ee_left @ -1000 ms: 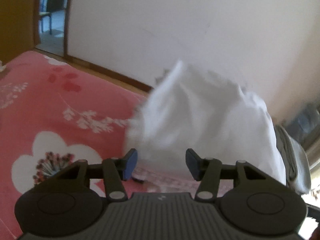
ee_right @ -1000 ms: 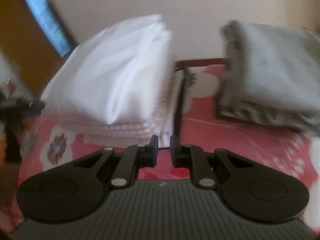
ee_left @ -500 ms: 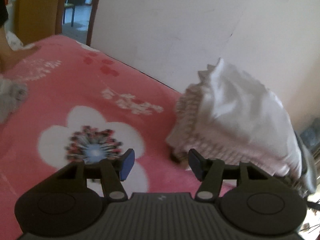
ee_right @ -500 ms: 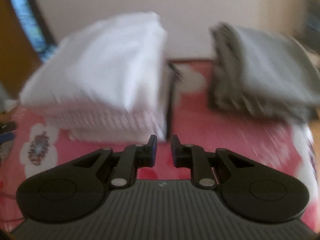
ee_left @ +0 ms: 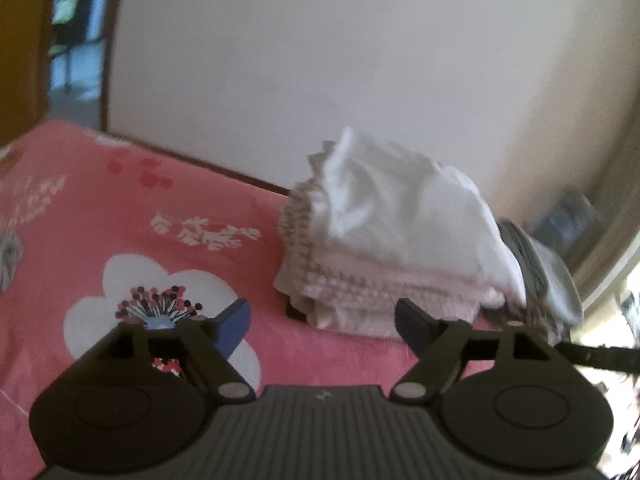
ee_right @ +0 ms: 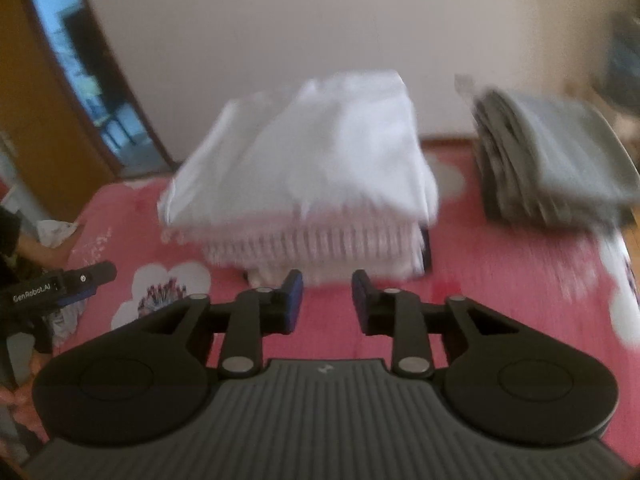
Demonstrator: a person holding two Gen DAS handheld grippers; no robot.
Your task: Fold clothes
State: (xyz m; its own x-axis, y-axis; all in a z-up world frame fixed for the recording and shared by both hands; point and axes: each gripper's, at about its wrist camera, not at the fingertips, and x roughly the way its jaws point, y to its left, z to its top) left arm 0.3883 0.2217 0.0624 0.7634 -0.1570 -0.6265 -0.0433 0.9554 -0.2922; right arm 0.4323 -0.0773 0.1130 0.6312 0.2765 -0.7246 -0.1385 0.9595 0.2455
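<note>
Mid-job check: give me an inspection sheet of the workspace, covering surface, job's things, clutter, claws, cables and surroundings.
Surface: pink floral bedspread, bare in front of both claws.
Job's things: white folded stack with a white garment on top of pink knit layers; grey folded stack to its right, apart from it.
Clutter: crumpled pale cloth at the bed's left edge; blurred.
Claws: left claw open, holding nothing; right claw open, holding nothing; both short of the white stack.
Cables: dark strap or cable at the right edge of the left wrist view; cannot tell which.
Surroundings: plain wall behind the bed; open doorway to the left.
</note>
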